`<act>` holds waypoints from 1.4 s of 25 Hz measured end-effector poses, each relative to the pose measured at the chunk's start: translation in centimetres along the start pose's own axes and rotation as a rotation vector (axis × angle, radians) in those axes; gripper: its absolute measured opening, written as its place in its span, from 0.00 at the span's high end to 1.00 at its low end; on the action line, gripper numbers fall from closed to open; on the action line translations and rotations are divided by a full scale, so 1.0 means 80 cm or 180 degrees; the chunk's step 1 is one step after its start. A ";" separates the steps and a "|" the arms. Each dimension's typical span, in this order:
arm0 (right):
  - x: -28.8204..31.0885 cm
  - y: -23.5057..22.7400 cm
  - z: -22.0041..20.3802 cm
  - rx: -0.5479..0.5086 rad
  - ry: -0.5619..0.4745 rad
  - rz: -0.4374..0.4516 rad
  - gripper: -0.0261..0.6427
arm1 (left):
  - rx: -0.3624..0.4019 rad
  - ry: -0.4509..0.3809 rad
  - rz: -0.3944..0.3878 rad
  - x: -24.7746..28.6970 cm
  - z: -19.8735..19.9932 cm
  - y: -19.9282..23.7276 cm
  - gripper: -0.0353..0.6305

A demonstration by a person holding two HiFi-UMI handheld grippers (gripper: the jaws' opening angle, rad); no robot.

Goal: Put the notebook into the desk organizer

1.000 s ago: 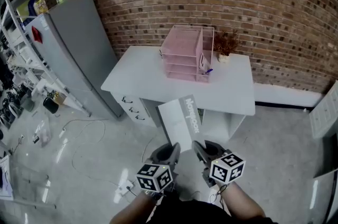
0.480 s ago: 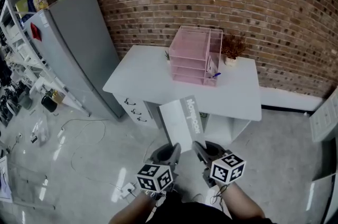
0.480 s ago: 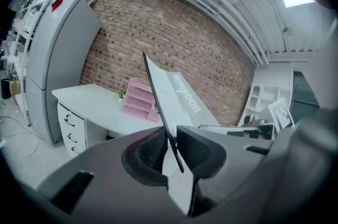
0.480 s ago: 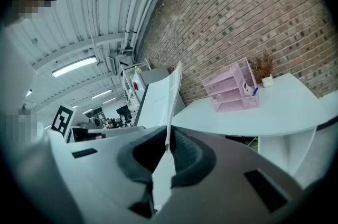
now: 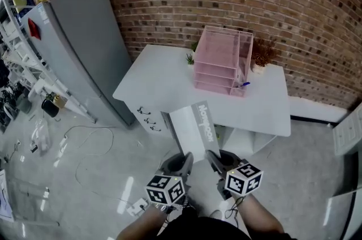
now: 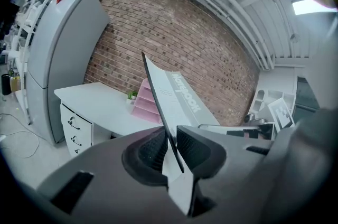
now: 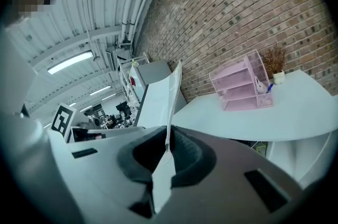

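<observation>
Left tongs (image 5: 182, 163) and right tongs (image 5: 215, 161), each clamped on the near edge of the notebook (image 5: 195, 130), hold the thin, light, probably bendy book, best gripped two-cornered, well short of the desk organizer (image 5: 220, 60) on the desk (image 5: 161, 83).

The bottom edge of the notebook (image 5: 195, 130) is hidden where the left claw (image 5: 181, 163) and the right claw (image 5: 216, 161) pinch it. A little green plant (image 5: 189, 57) peeks out from behind the pink desk organizer (image 5: 218, 60). The bits in its side pocket are too small to tell. The metal shelf (image 5: 12, 35) is cut off at the left edge.
</observation>
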State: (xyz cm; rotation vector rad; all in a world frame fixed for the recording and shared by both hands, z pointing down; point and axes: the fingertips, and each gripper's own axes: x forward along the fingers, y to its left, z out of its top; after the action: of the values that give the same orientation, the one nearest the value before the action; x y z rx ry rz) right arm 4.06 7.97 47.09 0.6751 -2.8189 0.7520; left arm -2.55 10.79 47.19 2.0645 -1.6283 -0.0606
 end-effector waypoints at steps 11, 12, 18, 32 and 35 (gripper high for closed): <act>0.114 0.007 0.023 -0.0020 0.0021 0.0025 0.93 | -0.0039 -0.0030 0.0019 0.017 0.047 0.103 0.86; 0.121 0.007 0.025 -0.0015 0.0022 0.0032 0.93 | -0.0036 -0.0033 0.0024 0.017 0.051 0.109 0.86; 0.151 0.008 0.036 -0.0003 0.0053 0.0085 0.93 | -0.0050 -0.0054 0.0078 0.023 0.067 0.133 0.86; 0.178 -0.065 0.061 0.0031 0.0198 0.0182 0.93 | -0.0119 -0.0015 0.0195 0.099 0.077 0.141 0.86; 0.178 -0.090 0.066 0.0075 0.0236 0.0171 0.93 | -0.0140 0.0026 0.0194 0.125 0.076 0.137 0.86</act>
State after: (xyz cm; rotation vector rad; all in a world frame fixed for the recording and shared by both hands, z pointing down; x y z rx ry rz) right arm -5.40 -5.76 49.21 0.5648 -2.7752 0.8032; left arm -11.61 -2.26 49.06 1.9786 -1.6689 -0.0662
